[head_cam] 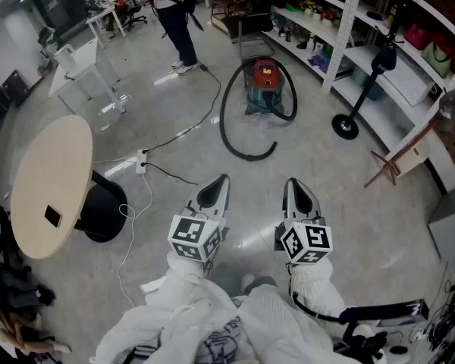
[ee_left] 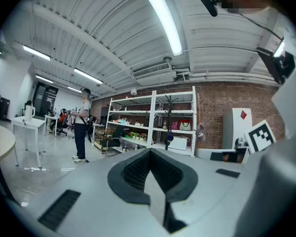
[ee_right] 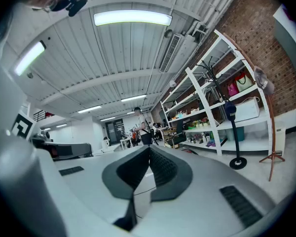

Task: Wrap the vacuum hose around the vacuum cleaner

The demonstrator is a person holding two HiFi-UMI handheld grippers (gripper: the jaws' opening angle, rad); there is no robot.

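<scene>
Head view: one vacuum (head_cam: 266, 82), one hose (head_cam: 229, 133)

Workshop lab, storage shelves (ee_left: 153, 122), brick wall (ee_left: 214, 112)

Glossy floor (head_cam: 326, 173); hose (head_cam: 250, 158) seemingly matt rubber.

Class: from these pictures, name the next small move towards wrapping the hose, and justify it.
Probably step forward toward the vacuum cleaner: its hose lies looped on the floor ahead, while the left gripper and right gripper are shut, empty and far from it.
</scene>
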